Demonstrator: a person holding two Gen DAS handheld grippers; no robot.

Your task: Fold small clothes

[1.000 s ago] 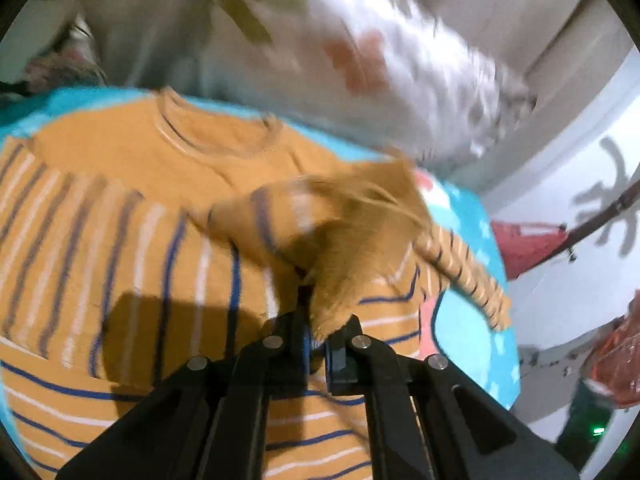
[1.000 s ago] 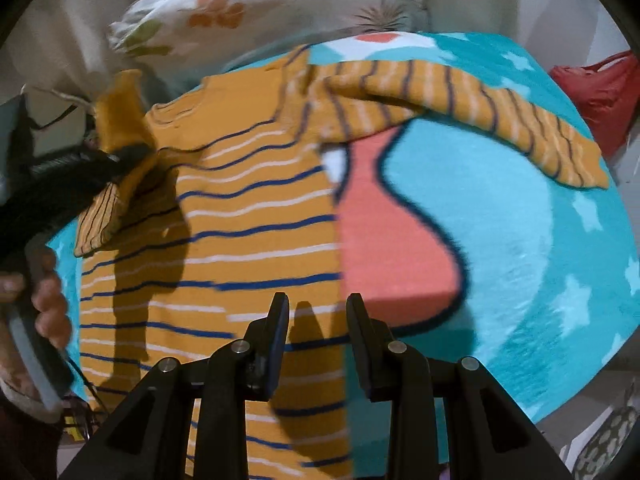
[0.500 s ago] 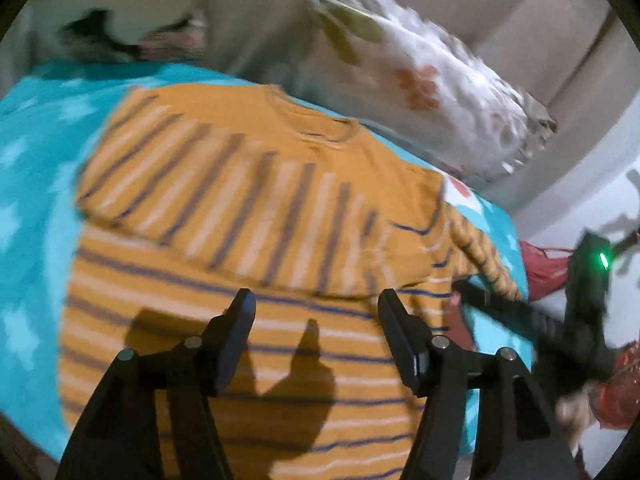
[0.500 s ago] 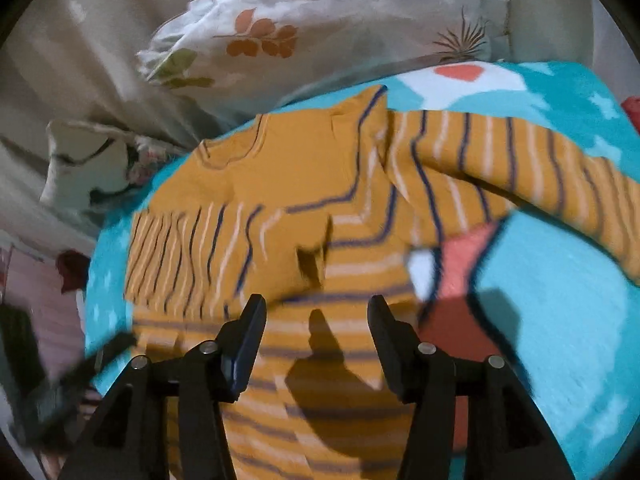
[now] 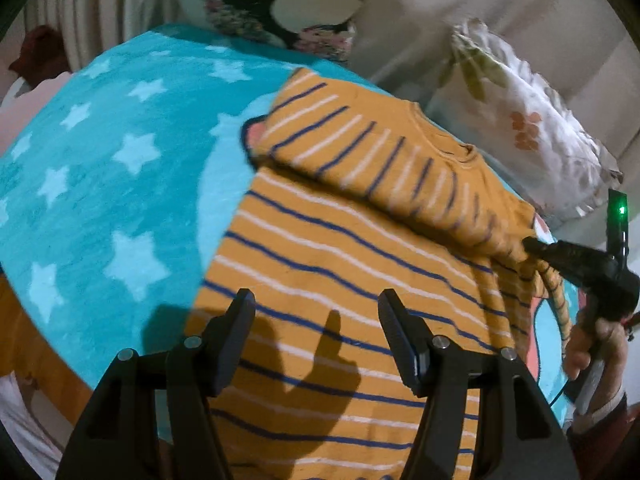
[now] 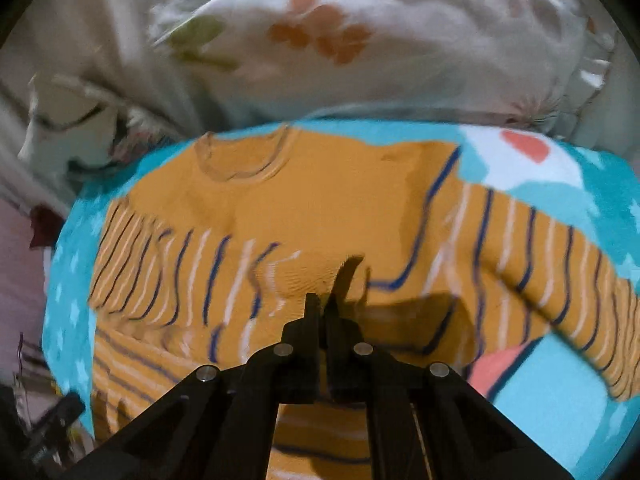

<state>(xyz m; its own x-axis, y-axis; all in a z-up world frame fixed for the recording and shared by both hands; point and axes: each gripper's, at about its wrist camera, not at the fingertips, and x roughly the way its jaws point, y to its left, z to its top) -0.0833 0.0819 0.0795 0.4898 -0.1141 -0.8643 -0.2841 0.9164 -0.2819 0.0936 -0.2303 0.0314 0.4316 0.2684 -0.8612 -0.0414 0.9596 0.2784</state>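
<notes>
folding orange striped sweater (image 5: 340, 264) on blue star blanket (image 5: 100, 184), near pillow (image 6: 360, 40) edge. left gripper (image 5: 316, 336) let go of sleeve, jaws now wide open, holding nothing. right gripper (image 6: 322, 304) now pinched shut on folded sleeve. other sleeve (image 6: 560, 280) not folded yet.

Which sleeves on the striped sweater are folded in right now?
One only. The sweater's left-side sleeve lies folded across the chest; the other sleeve is spread out over the blue blanket. The right gripper pinches the folded sleeve's cuff.
</notes>
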